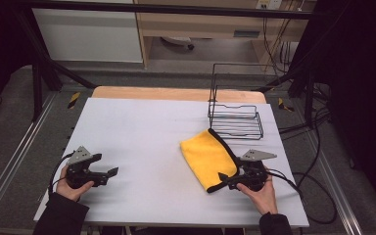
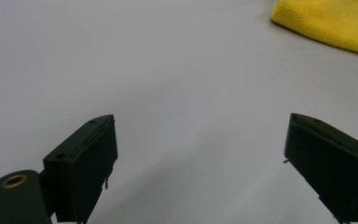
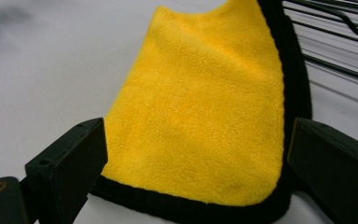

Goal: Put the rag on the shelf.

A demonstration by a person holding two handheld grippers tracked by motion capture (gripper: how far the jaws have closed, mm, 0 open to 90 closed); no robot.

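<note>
Right gripper sits at the near right of the white table with its jaws spread wide, the near black-trimmed corner of the folded yellow cloth lying between them and just ahead, flat on the surface. In the right gripper view the cloth stretches away from the jaws, with the black wire rack just beyond its far edge. Left gripper, jaws likewise apart and empty, rests over bare table well to the left of the cloth.

Lab, metal frame, trailing cables
</note>
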